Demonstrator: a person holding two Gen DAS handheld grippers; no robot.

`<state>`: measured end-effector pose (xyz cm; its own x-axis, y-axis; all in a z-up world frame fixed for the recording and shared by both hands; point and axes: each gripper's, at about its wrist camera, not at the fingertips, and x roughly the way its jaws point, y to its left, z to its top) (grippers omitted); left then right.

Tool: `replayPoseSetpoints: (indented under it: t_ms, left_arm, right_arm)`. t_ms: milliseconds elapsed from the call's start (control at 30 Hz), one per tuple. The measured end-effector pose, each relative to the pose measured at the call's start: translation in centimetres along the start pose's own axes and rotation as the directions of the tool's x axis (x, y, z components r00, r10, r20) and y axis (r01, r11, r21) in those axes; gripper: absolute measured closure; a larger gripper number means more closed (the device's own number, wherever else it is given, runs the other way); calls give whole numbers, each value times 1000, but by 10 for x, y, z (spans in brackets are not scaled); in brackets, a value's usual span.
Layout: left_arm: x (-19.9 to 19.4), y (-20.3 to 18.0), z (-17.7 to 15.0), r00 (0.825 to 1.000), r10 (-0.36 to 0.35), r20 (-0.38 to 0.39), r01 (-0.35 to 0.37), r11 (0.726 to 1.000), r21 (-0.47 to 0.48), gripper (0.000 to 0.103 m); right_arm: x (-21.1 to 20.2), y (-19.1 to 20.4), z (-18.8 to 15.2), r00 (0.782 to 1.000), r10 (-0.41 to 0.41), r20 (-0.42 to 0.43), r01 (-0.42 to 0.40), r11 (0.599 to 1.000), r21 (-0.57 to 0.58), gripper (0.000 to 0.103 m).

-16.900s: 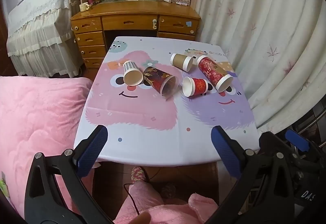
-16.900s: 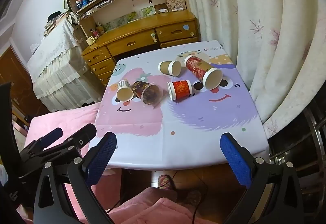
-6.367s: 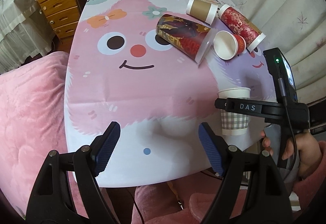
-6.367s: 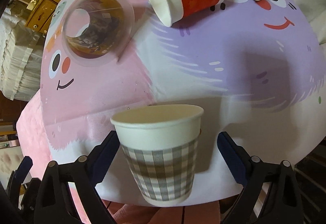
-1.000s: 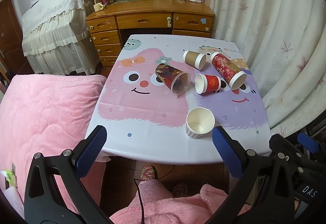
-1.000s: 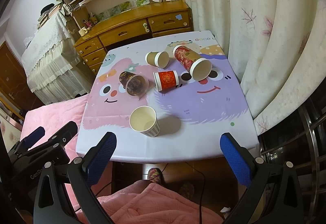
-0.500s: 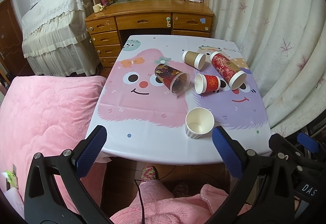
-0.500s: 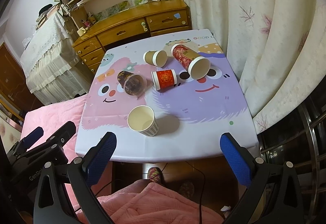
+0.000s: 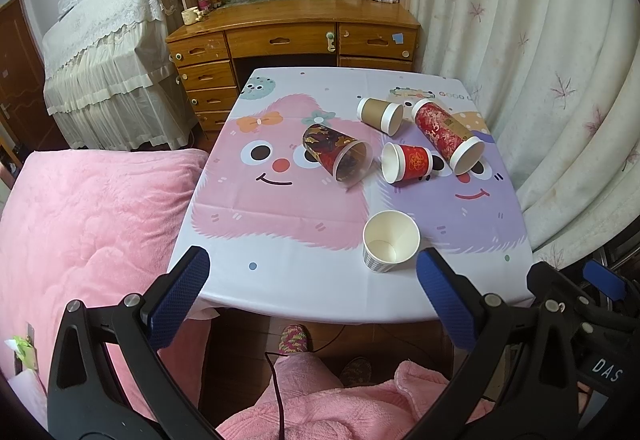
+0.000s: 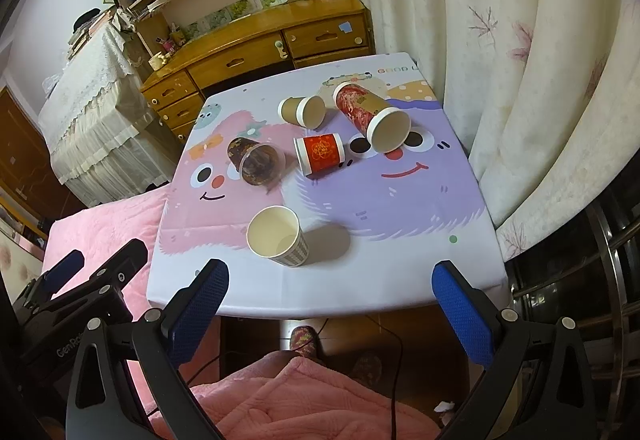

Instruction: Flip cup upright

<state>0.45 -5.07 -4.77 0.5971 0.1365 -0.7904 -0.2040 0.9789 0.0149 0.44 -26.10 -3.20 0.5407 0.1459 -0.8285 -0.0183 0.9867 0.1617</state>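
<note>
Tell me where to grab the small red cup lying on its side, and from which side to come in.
Take the small red cup across its printed mid-wall, coming down from above with one finger on each side of the wall. It lies on its side, mouth towards the dark clear cup, base towards the tall red cup, so both ends are crowded while the top is free. Either open hand-held gripper could probably do it.

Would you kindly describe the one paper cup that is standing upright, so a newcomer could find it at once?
Start at the table with the pink and purple cartoon-face cloth and look toward its near edge. There stands a grey-checked white paper cup, mouth up and empty. Unlike the brown cup, the two red cups and the dark patterned clear cup farther back, which all lie on their sides, it is upright and alone.
</note>
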Motion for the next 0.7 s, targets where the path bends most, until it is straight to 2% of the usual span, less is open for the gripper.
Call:
replayPoseSetpoints:
  t_ms: [700]
  left_arm:
    - [1, -4, -1, 1000, 0, -4, 0, 1000, 5, 0]
  right_arm:
    - [-5, -8, -11, 1000, 5, -15, -5, 1000, 13, 0]
